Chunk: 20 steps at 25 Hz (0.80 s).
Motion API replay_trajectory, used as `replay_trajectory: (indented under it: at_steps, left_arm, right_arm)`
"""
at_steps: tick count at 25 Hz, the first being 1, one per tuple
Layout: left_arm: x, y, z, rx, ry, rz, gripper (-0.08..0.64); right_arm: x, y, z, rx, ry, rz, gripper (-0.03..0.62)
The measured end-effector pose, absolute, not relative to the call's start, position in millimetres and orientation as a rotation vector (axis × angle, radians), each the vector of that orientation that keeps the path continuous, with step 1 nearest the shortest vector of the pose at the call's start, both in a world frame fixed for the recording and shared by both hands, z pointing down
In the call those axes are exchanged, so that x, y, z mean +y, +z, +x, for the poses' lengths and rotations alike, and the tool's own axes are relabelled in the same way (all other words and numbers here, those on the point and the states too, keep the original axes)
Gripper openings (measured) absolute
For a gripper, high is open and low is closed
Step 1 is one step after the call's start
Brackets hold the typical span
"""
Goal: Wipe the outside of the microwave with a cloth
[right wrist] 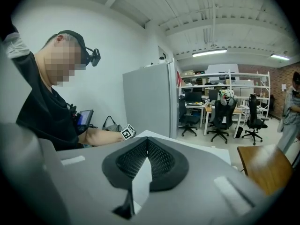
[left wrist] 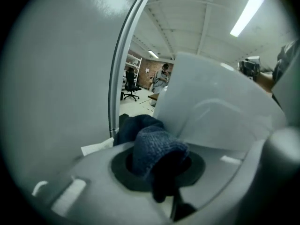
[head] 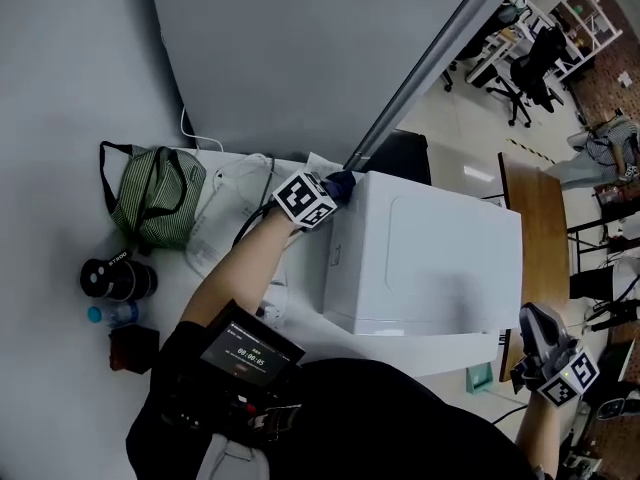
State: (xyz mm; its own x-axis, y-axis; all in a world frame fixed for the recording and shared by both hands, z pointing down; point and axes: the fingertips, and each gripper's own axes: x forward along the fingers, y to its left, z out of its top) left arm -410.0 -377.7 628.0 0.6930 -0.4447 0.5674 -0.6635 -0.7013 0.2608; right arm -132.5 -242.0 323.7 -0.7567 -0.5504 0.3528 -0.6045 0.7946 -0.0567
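Left tool (head: 330, 190) pinches a dark blue cloth (left wrist: 151, 145), holding it against the top rear left corner of the white microwave (head: 430, 258), which sits on the white bench (head: 205, 268) by a grey panel (head: 300, 48). Right tool (right wrist: 146, 159) has its jaws pressed together at the tips with nothing between them, off the microwave's front right corner and not touching it. Striped bag (head: 155, 200) lies on the bench left of the microwave, well apart.
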Motion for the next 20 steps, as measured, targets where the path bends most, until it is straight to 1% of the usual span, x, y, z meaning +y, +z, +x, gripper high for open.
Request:
replay_trajectory:
  at_steps: [6, 9, 11, 15, 17, 20]
  left_arm:
    - [-365, 723, -402, -0.706, 0.856, 2.348, 0.055]
    - [-363, 728, -407, -0.722, 0.816, 2.342, 0.057]
    - [-363, 693, -417, -0.78, 0.759, 2.375, 0.057]
    - [-329, 563, -437, -0.83, 0.726, 2.601, 0.057]
    - [-301, 516, -428, -0.769, 0.802, 2.732, 0.057]
    - [-279, 512, -400, -0.635, 1.077, 2.836, 0.057]
  right_arm:
    - [-245, 334, -120, -2.635, 0.273, 0.905, 0.005]
    - [-244, 334, -121, -2.657, 0.271, 0.907, 0.005]
    - [-244, 330, -121, -2.685, 0.263, 0.905, 0.005]
    - [-244, 325, -128, -2.773, 0.253, 0.873, 0.005]
    - [-244, 323, -134, -2.815, 0.256, 0.844, 0.005]
    - [-241, 324, -143, -2.843, 0.272, 0.807, 0.005]
